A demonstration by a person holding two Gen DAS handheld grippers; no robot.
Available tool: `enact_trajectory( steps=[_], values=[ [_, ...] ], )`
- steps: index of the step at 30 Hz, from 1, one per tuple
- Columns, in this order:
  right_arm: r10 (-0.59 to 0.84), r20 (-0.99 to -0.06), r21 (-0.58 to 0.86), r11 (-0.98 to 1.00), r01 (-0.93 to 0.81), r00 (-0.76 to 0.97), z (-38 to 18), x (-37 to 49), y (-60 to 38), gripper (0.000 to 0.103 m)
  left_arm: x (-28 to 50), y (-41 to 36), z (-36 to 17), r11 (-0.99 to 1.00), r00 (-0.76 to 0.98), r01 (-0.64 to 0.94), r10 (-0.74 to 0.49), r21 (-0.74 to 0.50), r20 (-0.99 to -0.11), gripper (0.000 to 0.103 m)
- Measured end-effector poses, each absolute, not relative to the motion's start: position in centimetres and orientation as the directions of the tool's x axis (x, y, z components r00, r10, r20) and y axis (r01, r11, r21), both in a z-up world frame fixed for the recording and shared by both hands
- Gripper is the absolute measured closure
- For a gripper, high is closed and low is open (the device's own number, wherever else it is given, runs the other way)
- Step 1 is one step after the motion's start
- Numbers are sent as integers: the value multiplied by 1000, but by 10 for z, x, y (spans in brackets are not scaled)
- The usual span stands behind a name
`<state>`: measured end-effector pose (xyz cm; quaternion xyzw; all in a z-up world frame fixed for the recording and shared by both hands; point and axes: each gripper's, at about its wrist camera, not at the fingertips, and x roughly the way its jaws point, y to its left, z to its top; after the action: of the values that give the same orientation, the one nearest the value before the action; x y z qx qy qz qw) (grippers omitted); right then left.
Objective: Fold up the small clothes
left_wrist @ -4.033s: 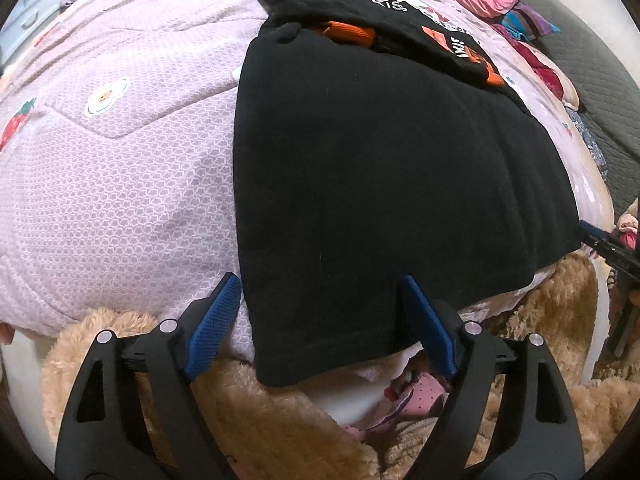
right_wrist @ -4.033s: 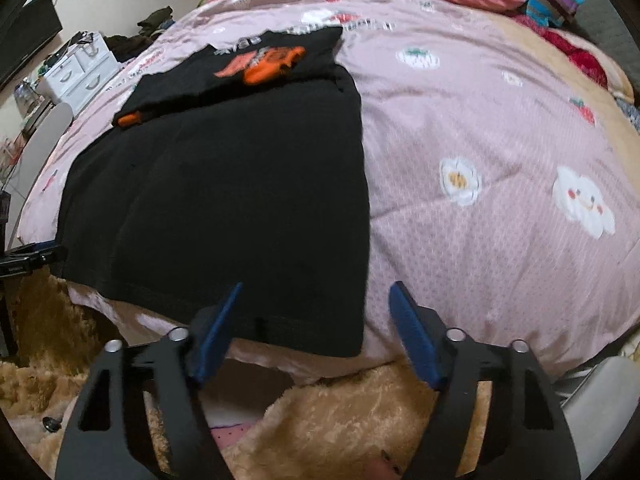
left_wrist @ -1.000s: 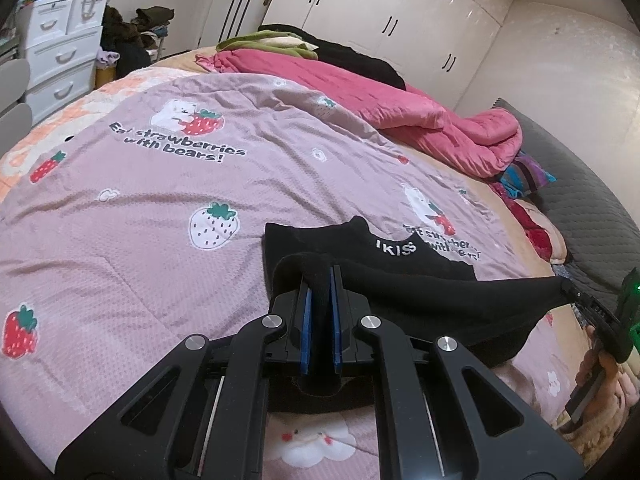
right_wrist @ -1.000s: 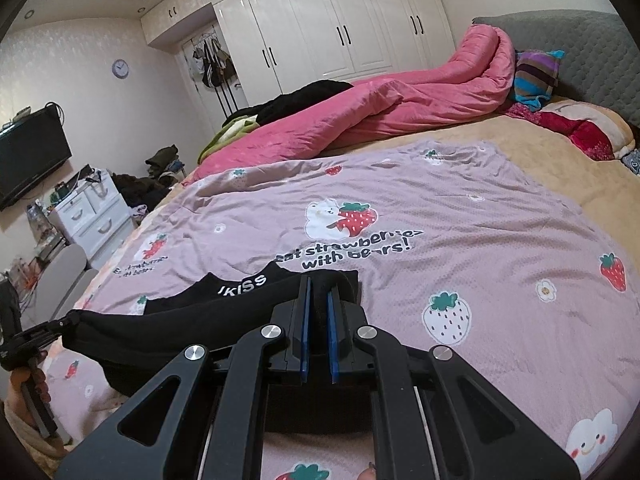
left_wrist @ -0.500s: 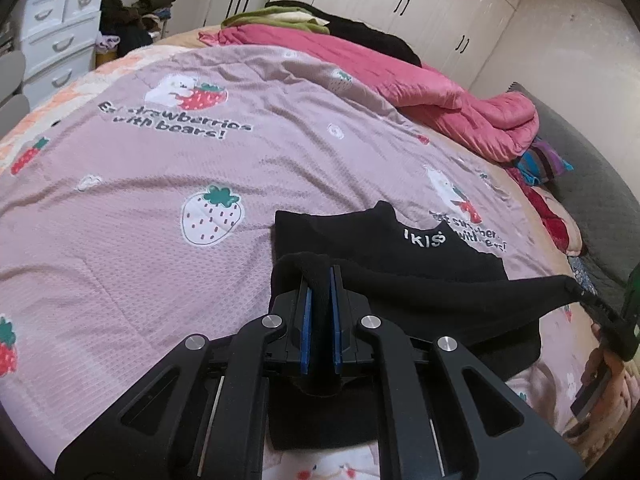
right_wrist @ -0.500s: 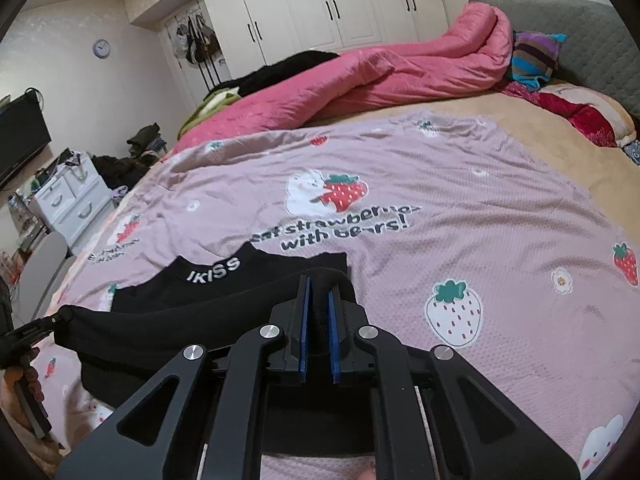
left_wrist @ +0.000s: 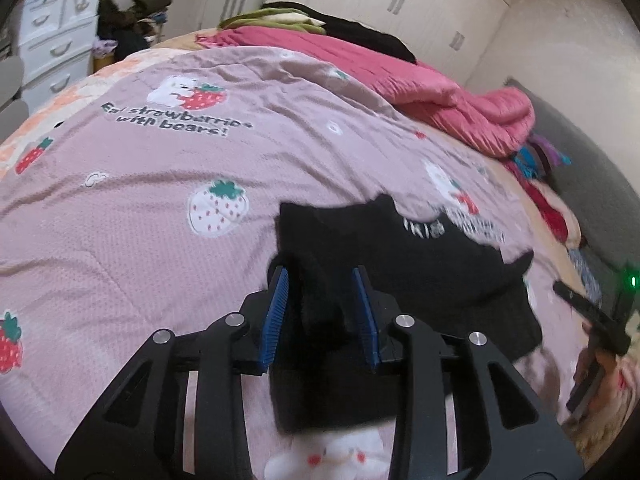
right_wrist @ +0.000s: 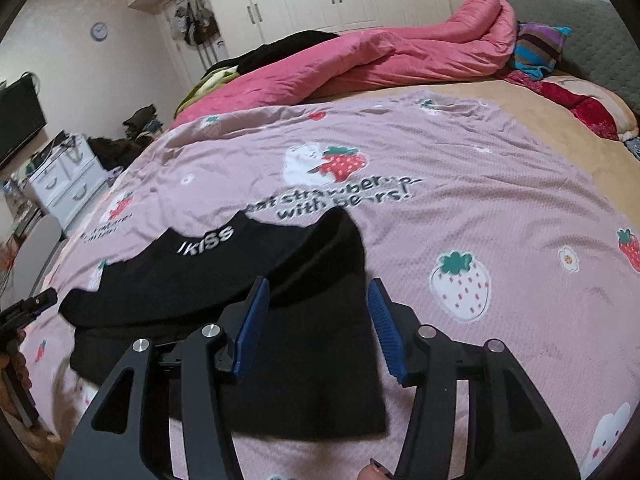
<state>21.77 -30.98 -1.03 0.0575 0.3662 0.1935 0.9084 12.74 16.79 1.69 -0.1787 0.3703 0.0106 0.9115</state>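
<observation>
Both jaws had just been opening, left gripper (left_wrist: 320,312) and right gripper (right_wrist: 316,328) released around the black garment (right_wrist: 248,276) folded on the strawberry bedspread (right_wrist: 460,200); best to withdraw straight back, avoiding snagging the hem.

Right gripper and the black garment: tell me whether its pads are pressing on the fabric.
Apart. In the right wrist view the right gripper has just been opening; both blue pads stand clear above the black garment, which lies on the bedspread.

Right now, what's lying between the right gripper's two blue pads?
In the right wrist view, the folded-over edge of the black garment lies between the right gripper's pads, which have just been opening and no longer pinch it.
</observation>
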Motion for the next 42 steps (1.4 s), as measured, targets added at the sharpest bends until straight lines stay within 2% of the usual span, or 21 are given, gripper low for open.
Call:
enact_trajectory(
  steps=[1, 3, 9, 17, 24, 27, 33, 37, 38, 40, 42],
  values=[
    [401, -648, 242, 914, -325, 647, -12, 215, -307, 71, 123, 164, 15, 939, 721, -142, -118, -312, -683, 82],
    [409, -663, 226, 908, -353, 627, -19, 209, -301, 76, 114, 154, 9, 943, 704, -122, -137, -309, -697, 93],
    [392, -718, 178, 902, -393, 574, -49, 209, -275, 77, 114, 126, -19, 969, 642, -92, -118, -229, -758, 93],
    [358, -751, 145, 909, -390, 555, -66, 231, -258, 77, 158, 119, -29, 981, 633, -75, -94, -181, -768, 93],
    [343, -751, 131, 915, -381, 564, -64, 259, -249, 77, 200, 127, -23, 977, 667, -89, -85, -193, -740, 86],
    [341, -745, 138, 920, -368, 573, -61, 273, -249, 78, 212, 138, -17, 970, 698, -111, -78, -215, -711, 77],
    [302, -737, 123, 940, -319, 605, -53, 295, -254, 77, 209, 168, 3, 947, 772, -170, -44, -273, -634, 67],
    [265, -739, 119, 956, -267, 620, -52, 306, -265, 76, 206, 187, 6, 937, 768, -199, -32, -286, -639, 63],
    [256, -741, 118, 960, -256, 621, -53, 309, -267, 74, 206, 190, 4, 935, 763, -206, -31, -289, -646, 63],
    [232, -750, 106, 966, -235, 620, -55, 314, -271, 57, 207, 195, -2, 929, 749, -218, -37, -298, -662, 61],
    [221, -756, 98, 969, -228, 615, -58, 319, -271, 56, 209, 198, -11, 926, 727, -236, -33, -295, -685, 56]
  ],
)
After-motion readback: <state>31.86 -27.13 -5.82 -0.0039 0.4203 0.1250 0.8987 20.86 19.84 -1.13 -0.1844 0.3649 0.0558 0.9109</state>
